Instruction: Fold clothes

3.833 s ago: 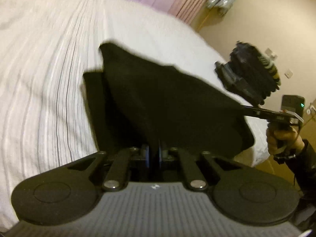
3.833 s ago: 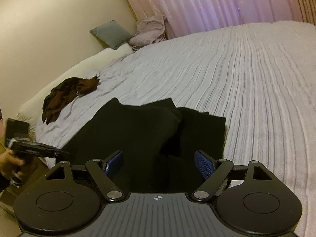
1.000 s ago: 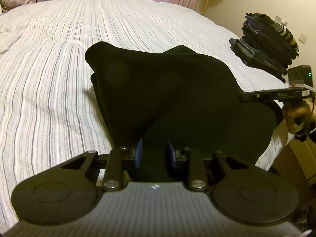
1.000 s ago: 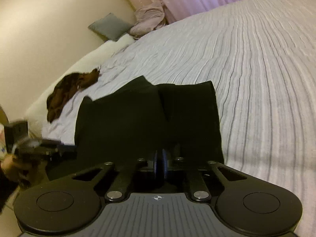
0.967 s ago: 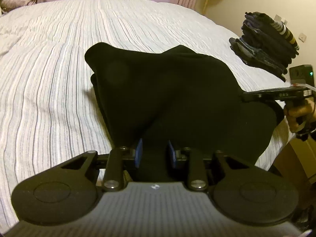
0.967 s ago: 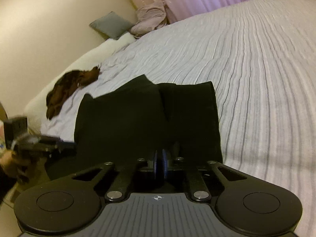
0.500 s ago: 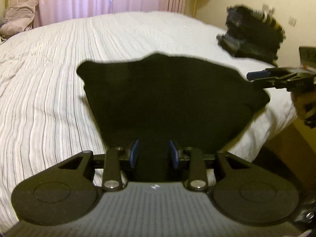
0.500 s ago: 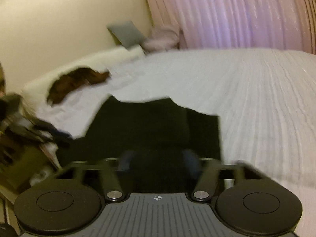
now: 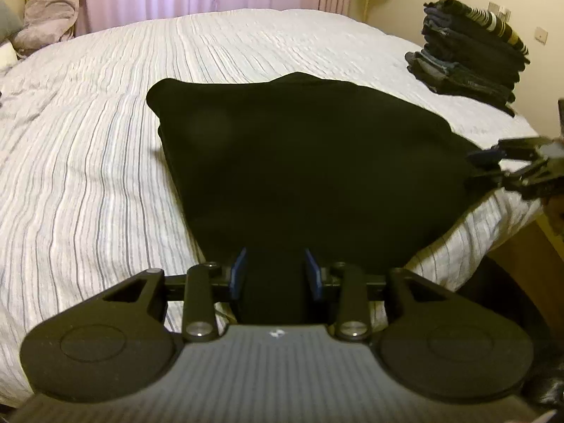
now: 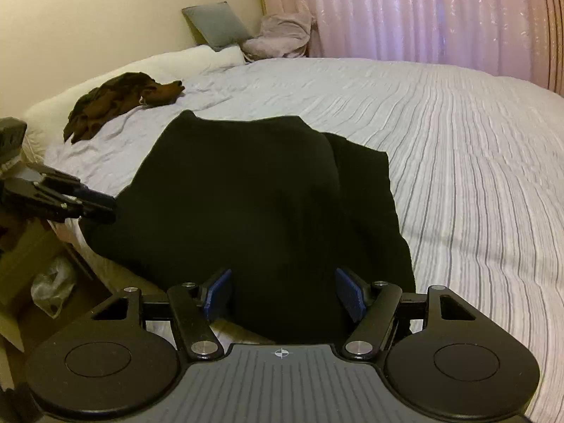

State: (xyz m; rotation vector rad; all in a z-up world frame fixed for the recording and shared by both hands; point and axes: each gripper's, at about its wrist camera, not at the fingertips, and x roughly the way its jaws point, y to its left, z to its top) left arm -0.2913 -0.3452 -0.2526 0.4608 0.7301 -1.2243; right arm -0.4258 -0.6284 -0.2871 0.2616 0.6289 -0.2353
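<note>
A folded black soft garment (image 9: pixel 310 162) lay at the near edge of the white striped bed cover (image 9: pixel 88 176). The left gripper (image 9: pixel 275 275) was opening, cloth between its jaws. The right gripper (image 10: pixel 283 290) stood apart around the hem, not pressing.

The black cloth (image 9: pixel 306 162) is so dark that its folds and layers are hard to tell apart, and its near edge is hidden behind the left gripper (image 9: pixel 275 275) and, in the other view, behind the right gripper (image 10: pixel 283 292). In the left wrist view the right gripper is blurry and cut off by the picture's right side. The pile of dark clothes (image 9: pixel 469 53) is too far off to count, and the brown cloth (image 10: pixel 116 102) is too crumpled to name.
</note>
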